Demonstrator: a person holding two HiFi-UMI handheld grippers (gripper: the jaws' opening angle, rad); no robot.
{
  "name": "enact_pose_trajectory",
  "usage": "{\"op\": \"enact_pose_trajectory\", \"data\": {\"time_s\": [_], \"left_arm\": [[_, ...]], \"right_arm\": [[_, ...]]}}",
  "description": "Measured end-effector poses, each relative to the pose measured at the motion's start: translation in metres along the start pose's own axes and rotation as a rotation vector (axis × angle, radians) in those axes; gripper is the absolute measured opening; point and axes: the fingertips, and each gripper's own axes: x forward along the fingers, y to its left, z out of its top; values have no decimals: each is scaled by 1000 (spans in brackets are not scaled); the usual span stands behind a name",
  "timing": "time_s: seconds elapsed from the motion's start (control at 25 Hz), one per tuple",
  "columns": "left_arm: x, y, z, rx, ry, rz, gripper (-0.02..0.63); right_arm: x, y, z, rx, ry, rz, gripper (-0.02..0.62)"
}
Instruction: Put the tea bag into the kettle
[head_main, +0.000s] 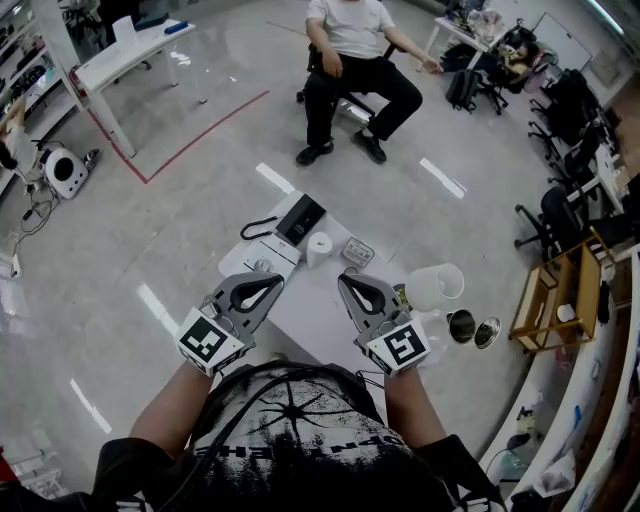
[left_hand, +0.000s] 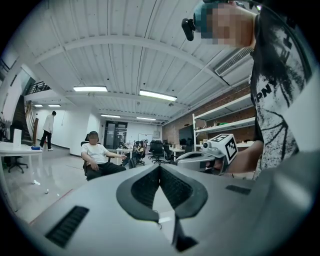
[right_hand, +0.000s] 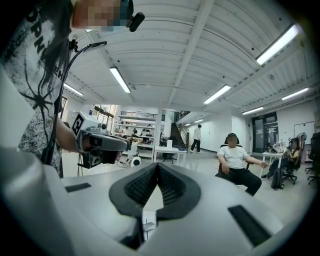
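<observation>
Tongs: left tongs (head_main: 272, 283) and right tongs (head_main: 346, 281) both closed, empty, level over bench (head_main: 305, 305) | tea bag (head_main: 357, 250): probably the small packet on bench, just ahead of right tongs | kettle (head_main: 437, 284): further right | tip: open right tongs, pinch packet's edge lightly

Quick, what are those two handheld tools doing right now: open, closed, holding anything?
Left tool: closed, jaws together, nothing between them.
Right tool: closed, jaws together, nothing between them.
</observation>
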Motion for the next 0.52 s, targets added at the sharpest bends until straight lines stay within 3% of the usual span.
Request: {"op": "enact_pose_trajectory", "data": {"time_s": [0.52], "left_arm": [[3,3,6,-18,-3,-16,6]], "right_arm": [[2,-1,4,3,7,-6,9]]}}
